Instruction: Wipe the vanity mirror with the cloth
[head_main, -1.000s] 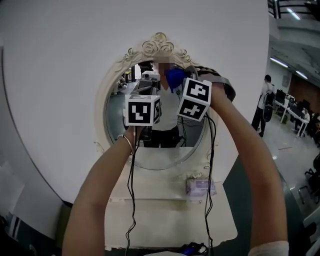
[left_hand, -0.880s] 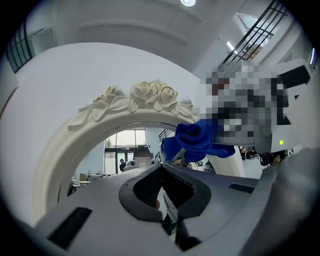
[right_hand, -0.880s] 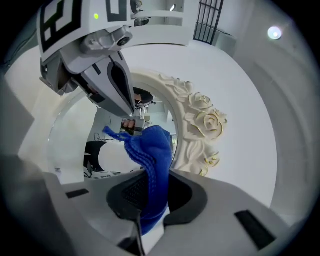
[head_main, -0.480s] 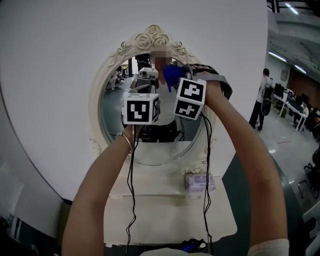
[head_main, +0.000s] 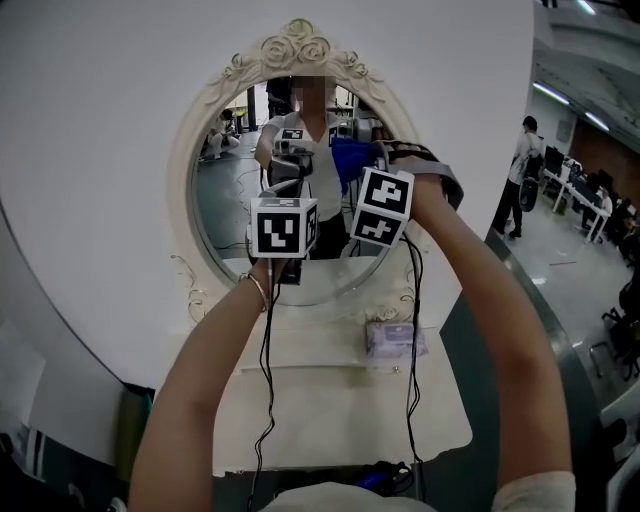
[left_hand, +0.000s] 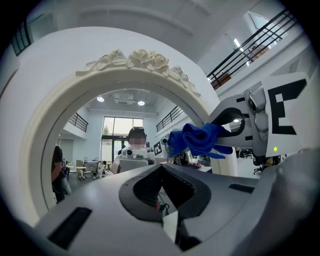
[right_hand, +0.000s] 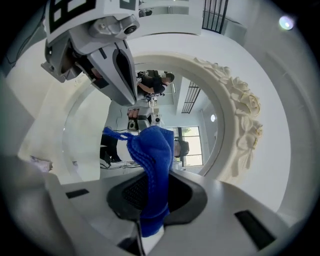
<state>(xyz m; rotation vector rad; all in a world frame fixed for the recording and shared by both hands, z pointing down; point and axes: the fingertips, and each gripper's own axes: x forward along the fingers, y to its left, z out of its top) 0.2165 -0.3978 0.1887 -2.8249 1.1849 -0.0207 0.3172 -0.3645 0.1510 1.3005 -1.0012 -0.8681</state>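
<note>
Pinching soft, limp cloth (right_hand: 150, 150) by its near end in right claw (right_hand: 143, 226), with left claw (left_hand: 171, 227) closed, empty. Likely fine as held; light pressure on fragile vanity mirror (head_main: 228, 212).

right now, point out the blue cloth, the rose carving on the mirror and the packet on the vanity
blue cloth (right_hand: 152, 150), right gripper view, its bunched middle
rose carving (head_main: 300, 45), head view, the centre rose on top
packet (head_main: 393, 341), head view, its top face
</note>
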